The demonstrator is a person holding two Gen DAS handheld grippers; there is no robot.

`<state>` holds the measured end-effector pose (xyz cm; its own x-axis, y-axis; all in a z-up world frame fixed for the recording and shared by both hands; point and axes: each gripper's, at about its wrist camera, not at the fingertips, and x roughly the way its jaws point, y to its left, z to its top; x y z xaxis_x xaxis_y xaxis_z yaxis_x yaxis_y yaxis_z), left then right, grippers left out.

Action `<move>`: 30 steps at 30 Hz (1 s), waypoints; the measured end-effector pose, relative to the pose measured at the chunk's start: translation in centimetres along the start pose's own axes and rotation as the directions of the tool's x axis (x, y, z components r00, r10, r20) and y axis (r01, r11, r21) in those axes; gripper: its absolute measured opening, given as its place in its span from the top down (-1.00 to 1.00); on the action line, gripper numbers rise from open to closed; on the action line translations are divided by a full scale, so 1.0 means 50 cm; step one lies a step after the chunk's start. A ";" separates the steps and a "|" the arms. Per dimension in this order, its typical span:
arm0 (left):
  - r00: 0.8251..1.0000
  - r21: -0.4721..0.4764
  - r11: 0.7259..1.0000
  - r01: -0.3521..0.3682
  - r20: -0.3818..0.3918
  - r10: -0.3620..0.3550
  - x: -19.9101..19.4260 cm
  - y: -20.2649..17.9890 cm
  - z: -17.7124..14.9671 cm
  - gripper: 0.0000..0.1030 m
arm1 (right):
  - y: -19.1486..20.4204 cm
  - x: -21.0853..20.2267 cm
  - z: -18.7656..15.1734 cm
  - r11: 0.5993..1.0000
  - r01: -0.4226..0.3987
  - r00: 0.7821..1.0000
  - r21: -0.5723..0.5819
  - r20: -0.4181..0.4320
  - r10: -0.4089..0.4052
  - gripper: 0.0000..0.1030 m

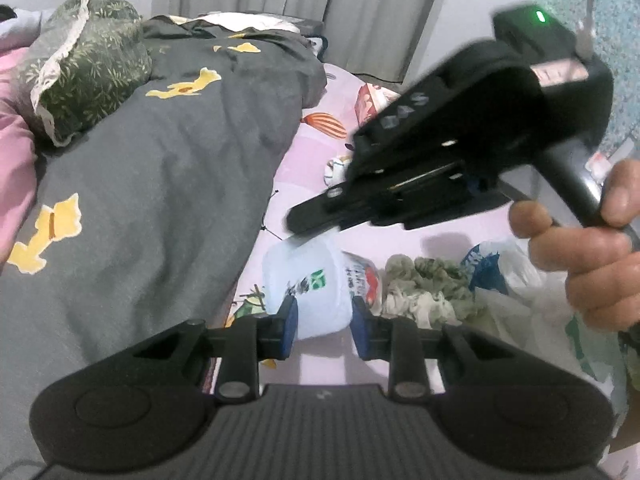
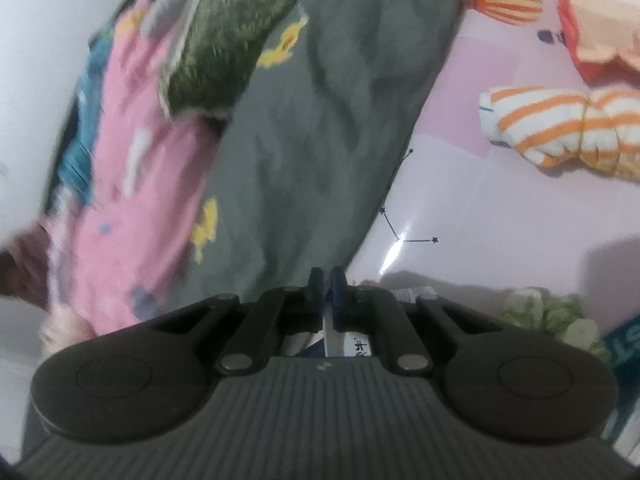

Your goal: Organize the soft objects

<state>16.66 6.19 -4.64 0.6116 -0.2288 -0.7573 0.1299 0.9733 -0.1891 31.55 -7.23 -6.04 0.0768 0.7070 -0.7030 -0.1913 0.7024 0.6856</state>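
Here both claws pinch the pale tissue pack (image 1: 316, 280).

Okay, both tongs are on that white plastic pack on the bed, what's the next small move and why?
Probably lift it a little with both. The left tongs grip the white printed plastic pack from both sides, and the right tongs look nearly shut on a thin white edge of it. It lies beside the grey blanket with yellow patches, so a short lift should free it.
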 end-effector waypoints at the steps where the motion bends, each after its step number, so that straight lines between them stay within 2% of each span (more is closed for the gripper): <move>1: 1.000 0.007 1.000 -0.004 -0.001 0.004 0.001 -0.003 -0.001 0.33 | -0.015 -0.007 0.000 0.999 -0.023 1.000 0.025 0.014 0.023 0.96; 2: 1.000 0.013 1.000 -0.011 -0.004 0.011 0.001 -0.009 -0.004 0.24 | -0.031 -0.017 -0.001 0.998 -0.043 0.999 0.049 0.029 0.042 0.97; 4: 1.000 0.023 1.000 -0.016 -0.011 0.017 0.003 -0.016 -0.006 0.23 | -0.063 -0.037 -0.003 0.993 -0.070 0.996 0.094 0.062 0.065 0.99; 7: 0.999 0.025 1.000 0.002 -0.036 -0.001 0.022 -0.021 -0.005 -0.01 | -0.099 -0.064 -0.011 0.988 -0.078 0.993 0.130 0.094 0.066 1.00; 13: 0.998 0.052 0.999 0.003 -0.056 0.000 0.065 -0.045 0.006 -0.11 | -0.153 -0.081 -0.023 0.974 -0.101 0.990 0.205 0.117 0.078 0.97; 16: 0.998 0.033 0.999 0.015 -0.061 -0.013 0.078 -0.053 0.012 -0.10 | -0.163 -0.074 -0.025 0.966 -0.125 0.988 0.227 0.113 0.102 0.89; 23: 0.998 -0.056 0.998 0.042 -0.038 -0.044 0.089 -0.037 0.019 -0.07 | -0.161 -0.069 -0.028 0.967 -0.141 0.988 0.213 0.089 0.125 0.86; 30: 1.000 -0.054 0.999 -0.007 0.003 0.007 0.060 -0.034 0.017 0.00 | -0.139 -0.071 -0.028 0.971 -0.150 0.987 0.187 0.076 0.138 0.86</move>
<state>18.95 3.88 -6.06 0.6152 -0.2221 -0.7565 0.0836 0.9725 -0.2175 31.23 -14.74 -8.56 0.1240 0.8015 -0.5849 -0.0147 0.5909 0.8066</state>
